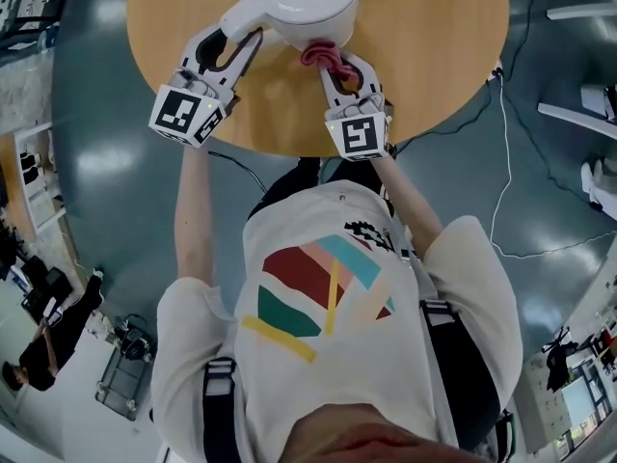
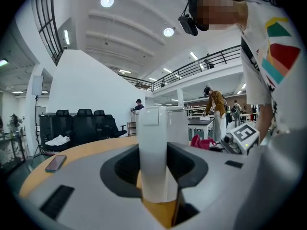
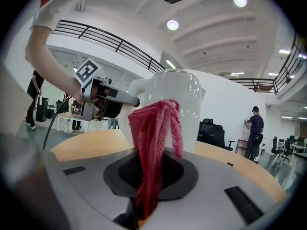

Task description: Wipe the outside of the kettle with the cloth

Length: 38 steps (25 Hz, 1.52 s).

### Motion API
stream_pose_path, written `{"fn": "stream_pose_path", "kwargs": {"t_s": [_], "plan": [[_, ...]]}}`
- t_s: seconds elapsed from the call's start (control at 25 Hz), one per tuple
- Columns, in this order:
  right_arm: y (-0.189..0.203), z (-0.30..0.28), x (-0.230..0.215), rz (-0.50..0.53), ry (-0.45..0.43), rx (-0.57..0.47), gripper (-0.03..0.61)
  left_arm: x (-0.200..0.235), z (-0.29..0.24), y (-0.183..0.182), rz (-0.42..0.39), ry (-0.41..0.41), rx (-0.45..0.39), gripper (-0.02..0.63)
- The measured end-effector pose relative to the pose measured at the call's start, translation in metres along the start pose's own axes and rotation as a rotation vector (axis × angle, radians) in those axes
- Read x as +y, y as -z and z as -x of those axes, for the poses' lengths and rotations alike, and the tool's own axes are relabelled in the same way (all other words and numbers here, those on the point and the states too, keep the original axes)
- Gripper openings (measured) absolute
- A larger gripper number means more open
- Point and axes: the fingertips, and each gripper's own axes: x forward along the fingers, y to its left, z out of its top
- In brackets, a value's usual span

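A white kettle (image 1: pixel 304 3) stands at the far side of the round wooden table (image 1: pixel 434 56), its handle (image 1: pixel 234 17) pointing left. My left gripper (image 1: pixel 231 44) is shut on that handle, which stands upright between the jaws in the left gripper view (image 2: pixel 153 162). My right gripper (image 1: pixel 339 68) is shut on a folded red cloth (image 1: pixel 326 58) and holds it against the kettle's near side. In the right gripper view the cloth (image 3: pixel 153 138) rises from the jaws in front of the kettle body (image 3: pixel 187 99), with the left gripper (image 3: pixel 103 99) beyond it.
A phone (image 2: pixel 56 163) lies on the table to the left. Cables (image 1: pixel 501 162) trail over the grey floor beside the table. Black office chairs (image 2: pixel 84 123) and several people stand in the background.
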Motion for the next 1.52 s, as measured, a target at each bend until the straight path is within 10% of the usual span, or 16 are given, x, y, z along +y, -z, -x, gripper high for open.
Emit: {"fn": "stream_pose_path", "kwargs": {"t_s": [1.16, 1.52], "plan": [[0.042, -0.094, -0.128, -0.125, -0.135, 0.026, 0.038, 0.01, -0.007, 0.003, -0.008, -0.024, 0.036, 0.187], [0.03, -0.055, -0.159, -0.14, -0.024, 0.066, 0.038, 0.006, 0.0, 0.008, 0.209, -0.105, -0.086, 0.199]]}}
